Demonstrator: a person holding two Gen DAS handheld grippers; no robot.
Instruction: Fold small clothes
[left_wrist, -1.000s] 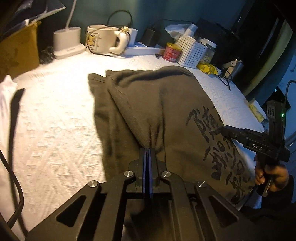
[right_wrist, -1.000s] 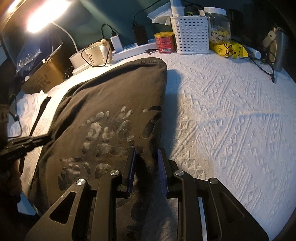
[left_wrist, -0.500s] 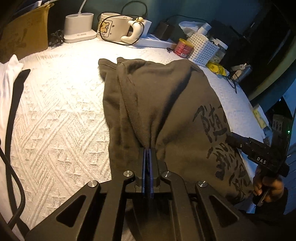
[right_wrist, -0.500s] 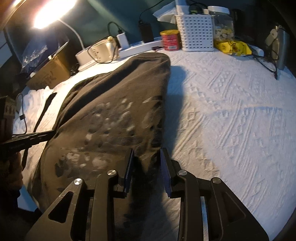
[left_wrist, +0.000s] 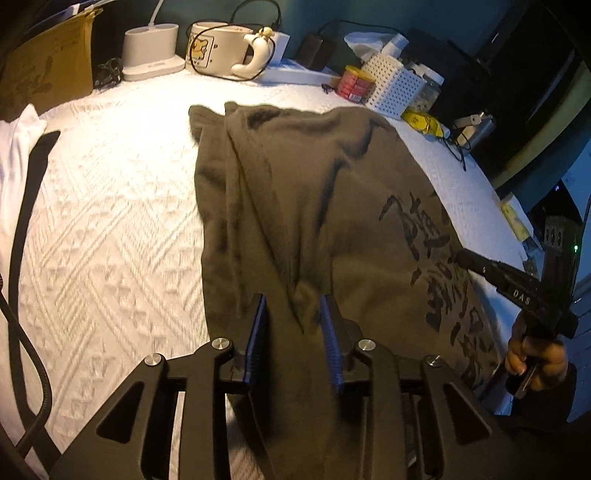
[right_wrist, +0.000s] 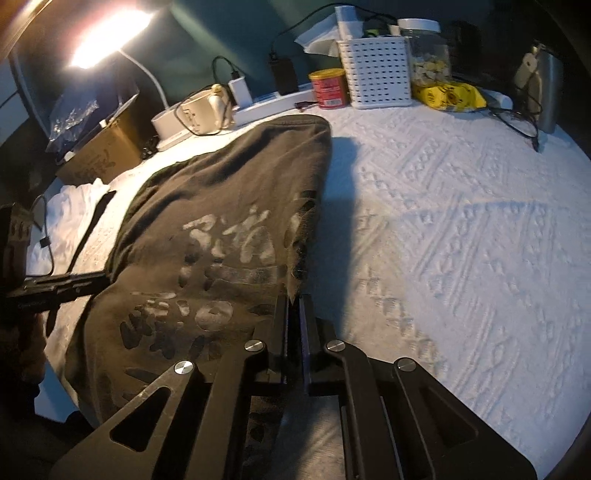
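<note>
"DAS" in white on the right tongs (left_wrist: 461, 258)' black body.

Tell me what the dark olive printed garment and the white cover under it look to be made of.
Dark olive printed garment: likely soft cotton knit, matte, slightly fuzzy, draping in loose creases; its lettering glints under the lamp, so probably a plasticky print. White textured cover: seemingly woven or quilted cotton, matte, with raised geometric ridges.
</note>
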